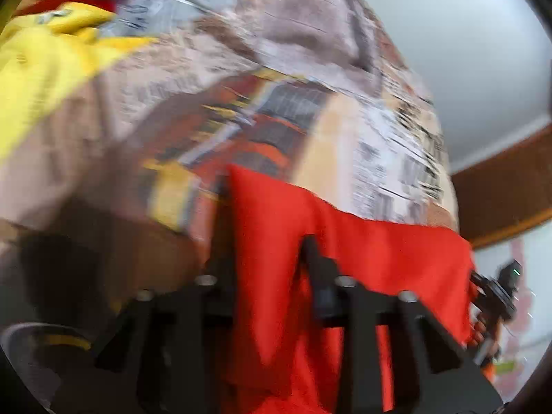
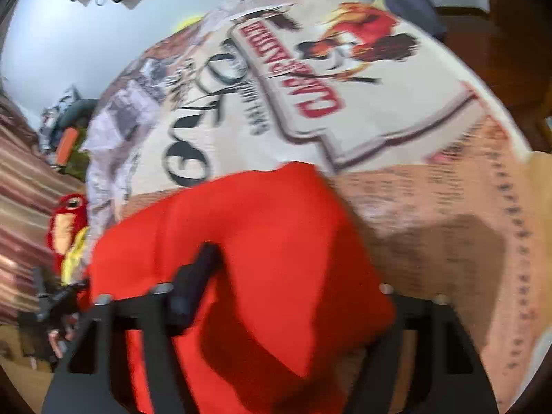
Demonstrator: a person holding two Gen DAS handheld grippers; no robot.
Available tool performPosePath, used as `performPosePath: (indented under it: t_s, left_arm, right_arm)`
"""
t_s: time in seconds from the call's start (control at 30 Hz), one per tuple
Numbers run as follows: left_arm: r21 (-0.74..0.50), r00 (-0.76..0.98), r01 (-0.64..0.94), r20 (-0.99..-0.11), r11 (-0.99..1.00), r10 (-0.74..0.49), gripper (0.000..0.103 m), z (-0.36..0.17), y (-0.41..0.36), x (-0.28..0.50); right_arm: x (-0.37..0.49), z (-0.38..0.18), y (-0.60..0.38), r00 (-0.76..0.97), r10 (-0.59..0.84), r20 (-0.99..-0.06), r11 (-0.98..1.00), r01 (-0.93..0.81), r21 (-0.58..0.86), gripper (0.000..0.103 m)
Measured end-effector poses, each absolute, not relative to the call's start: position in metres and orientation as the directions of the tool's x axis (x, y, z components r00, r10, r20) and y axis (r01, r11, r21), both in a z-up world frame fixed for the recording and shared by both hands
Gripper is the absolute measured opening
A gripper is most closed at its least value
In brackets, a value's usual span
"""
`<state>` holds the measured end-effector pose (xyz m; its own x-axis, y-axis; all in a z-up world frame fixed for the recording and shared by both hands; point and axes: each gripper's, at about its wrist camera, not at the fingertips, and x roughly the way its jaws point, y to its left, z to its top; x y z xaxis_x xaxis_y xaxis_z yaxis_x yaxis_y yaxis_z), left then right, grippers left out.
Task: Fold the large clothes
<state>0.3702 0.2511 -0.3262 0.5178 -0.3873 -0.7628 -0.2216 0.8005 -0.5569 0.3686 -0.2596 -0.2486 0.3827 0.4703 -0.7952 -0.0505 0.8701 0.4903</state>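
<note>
Red cloth (image 1: 345,241) is draping over both grippers' fingers, blocking the way ahead. A yellow garment (image 1: 41,69) is crowding the far left; printed cover (image 2: 431,207) is lying bare on the right.

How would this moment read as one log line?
step: folding | left tool: shut on red garment | right tool: shut on red garment | under: printed tablecloth

Blurring across both wrist views, smearing print on the patterned cover (image 1: 262,79) past reading. Draping over the left gripper (image 1: 269,241), red garment (image 1: 362,252) hiding most of its fingers. Covering the right gripper (image 2: 293,262) likewise, concealing the right-hand finger entirely. Running off the lower edge, red cloth cut short. Yellow cloth (image 1: 38,69) clipping at the left edge.
</note>
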Motion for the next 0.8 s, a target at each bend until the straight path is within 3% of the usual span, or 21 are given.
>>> performPosePath:
  t_s: [0.03,0.1,0.17,0.2,0.53,0.8]
  left_arm:
    - [-0.56,0.512,-0.201,-0.759,0.804,-0.401,0.021,-0.325,0.245,0.371]
    - [-0.531,0.51,-0.181,-0.771,0.828,-0.383,0.017,-0.32,0.239,0.373]
    - [-0.498,0.512,-0.174,-0.783,0.85,-0.354,0.014,-0.312,0.237,0.376]
    - [-0.485,0.516,-0.178,-0.787,0.856,-0.338,0.013,-0.306,0.237,0.379]
    - [-0.375,0.582,-0.197,-0.788,0.906,-0.2,0.012,-0.248,0.238,0.447]
    - [-0.254,0.484,-0.248,-0.868,0.935,-0.108,0.016,-0.292,0.222,0.487]
  right_arm:
    - [0.37,-0.248,-0.258,0.389,0.46,-0.798,0.876,-0.052,0.48,0.048]
    - [0.37,-0.242,-0.251,0.406,0.447,-0.797,0.887,-0.083,0.455,0.026]
    - [0.368,-0.231,-0.248,0.44,0.416,-0.796,0.903,-0.099,0.418,0.013]
    - [0.37,-0.227,-0.249,0.453,0.407,-0.793,0.907,-0.103,0.407,0.011]
    - [0.407,-0.194,-0.247,0.57,0.309,-0.761,0.944,-0.088,0.317,0.01]
    - [0.427,-0.214,-0.237,0.553,0.213,-0.805,0.974,-0.061,0.217,0.013]
